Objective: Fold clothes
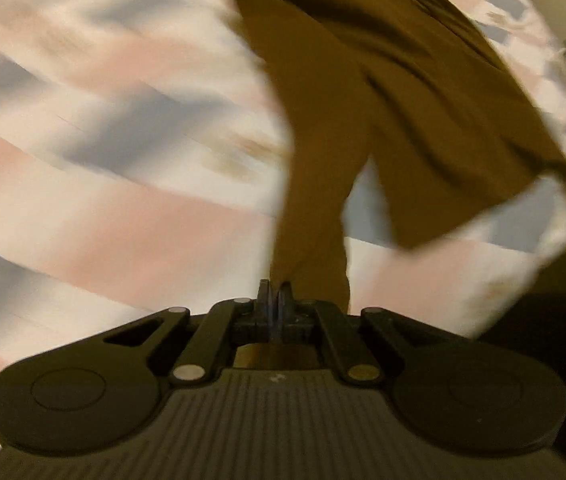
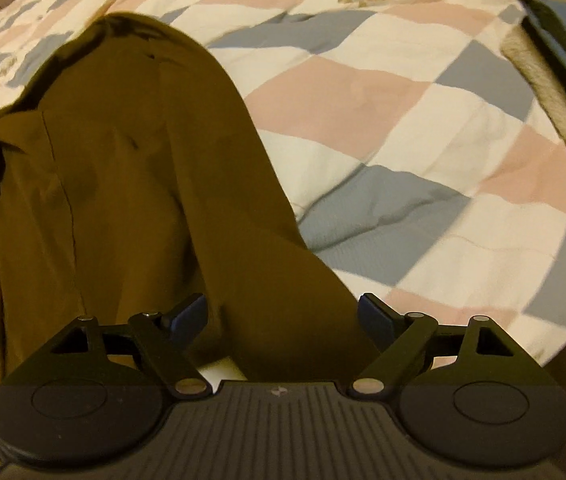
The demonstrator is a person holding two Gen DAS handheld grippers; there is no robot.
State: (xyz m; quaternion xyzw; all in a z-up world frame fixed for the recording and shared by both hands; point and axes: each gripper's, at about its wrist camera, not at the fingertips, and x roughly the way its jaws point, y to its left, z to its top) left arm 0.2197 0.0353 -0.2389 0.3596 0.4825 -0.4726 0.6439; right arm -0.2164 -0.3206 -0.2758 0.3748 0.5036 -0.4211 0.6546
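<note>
The left tongs (image 1: 274, 294) pinch a strip of the brown garment (image 2: 131, 184) to lift it off the bed (image 2: 403, 128), while the right tongs (image 2: 281, 312) stand wide over its near part, probably ready to grip.

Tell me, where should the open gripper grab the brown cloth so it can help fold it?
Best guess: the brown cloth edge lying right between the right gripper's open jaws, near the checkered quilt. Come straight down from above: the cloth lies mostly flat there, so pinching its free edge should lift one layer. The left gripper is already shut on another part.
</note>
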